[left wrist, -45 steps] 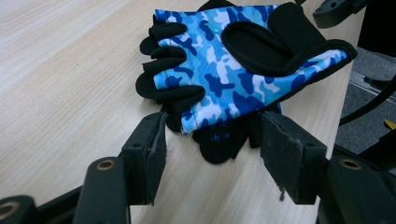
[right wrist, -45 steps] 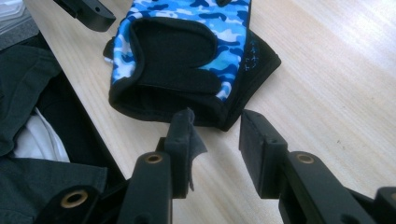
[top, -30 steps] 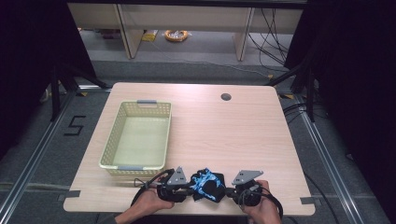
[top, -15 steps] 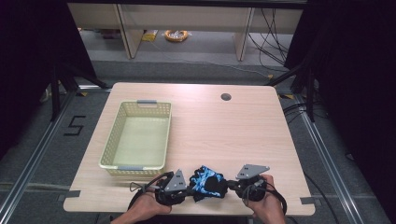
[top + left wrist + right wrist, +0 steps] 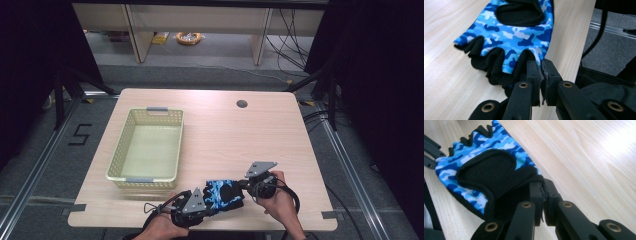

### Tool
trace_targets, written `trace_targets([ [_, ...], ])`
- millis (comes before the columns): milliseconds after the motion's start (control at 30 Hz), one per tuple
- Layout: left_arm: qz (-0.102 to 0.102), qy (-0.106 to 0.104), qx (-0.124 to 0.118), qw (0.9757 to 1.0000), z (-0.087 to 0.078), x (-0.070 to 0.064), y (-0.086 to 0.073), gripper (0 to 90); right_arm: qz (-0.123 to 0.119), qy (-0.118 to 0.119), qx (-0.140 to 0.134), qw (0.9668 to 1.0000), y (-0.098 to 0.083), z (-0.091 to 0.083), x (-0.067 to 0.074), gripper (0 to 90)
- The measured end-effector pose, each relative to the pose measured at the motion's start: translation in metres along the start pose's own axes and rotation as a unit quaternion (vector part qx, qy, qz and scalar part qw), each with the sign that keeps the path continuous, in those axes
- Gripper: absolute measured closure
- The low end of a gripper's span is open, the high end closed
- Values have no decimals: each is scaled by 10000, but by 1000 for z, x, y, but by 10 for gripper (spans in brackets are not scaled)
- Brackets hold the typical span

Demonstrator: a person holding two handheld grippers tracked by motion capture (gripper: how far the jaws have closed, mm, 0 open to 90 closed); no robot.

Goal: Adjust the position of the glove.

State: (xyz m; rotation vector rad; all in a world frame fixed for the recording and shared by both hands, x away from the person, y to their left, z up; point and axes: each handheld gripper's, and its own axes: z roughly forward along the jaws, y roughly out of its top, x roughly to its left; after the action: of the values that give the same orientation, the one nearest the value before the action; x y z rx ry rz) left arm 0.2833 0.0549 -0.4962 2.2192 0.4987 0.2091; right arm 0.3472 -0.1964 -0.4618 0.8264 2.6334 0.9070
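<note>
A fingerless glove point(image 5: 224, 195), blue camouflage with black palm patch and black finger edges, hangs stretched between both grippers just above the table's near edge. My left gripper point(image 5: 208, 203) is shut on its finger end; in the left gripper view the jaws point(image 5: 540, 65) pinch the black edge of one finger opening of the glove point(image 5: 516, 37). At the wrist end my right gripper point(image 5: 242, 186) is shut on the black strap, and the right gripper view shows the closed tips point(image 5: 541, 186) biting the cuff of the glove point(image 5: 486, 167). A hand holds each gripper.
A pale yellow mesh basket point(image 5: 176, 145) with nothing in it stands on the left half of the wooden table point(image 5: 240, 135). A round cable hole point(image 5: 242, 104) sits near the far edge. Shelves and cables lie on the floor beyond.
The right gripper has risen and moved away from the front edge, the left has drifted slightly nearer. The glove between them now lies slanted and pulled taut.
</note>
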Motion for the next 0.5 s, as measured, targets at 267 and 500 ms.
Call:
trace_targets([
  [267, 137, 26, 261, 9996, 15, -3, -4, 838, 32, 68, 136, 9999, -1, 14, -8, 875],
  [500, 108, 31, 311, 9995, 17, -4, -7, 811, 100, -1, 369, 9993, -7, 21, -7, 858],
])
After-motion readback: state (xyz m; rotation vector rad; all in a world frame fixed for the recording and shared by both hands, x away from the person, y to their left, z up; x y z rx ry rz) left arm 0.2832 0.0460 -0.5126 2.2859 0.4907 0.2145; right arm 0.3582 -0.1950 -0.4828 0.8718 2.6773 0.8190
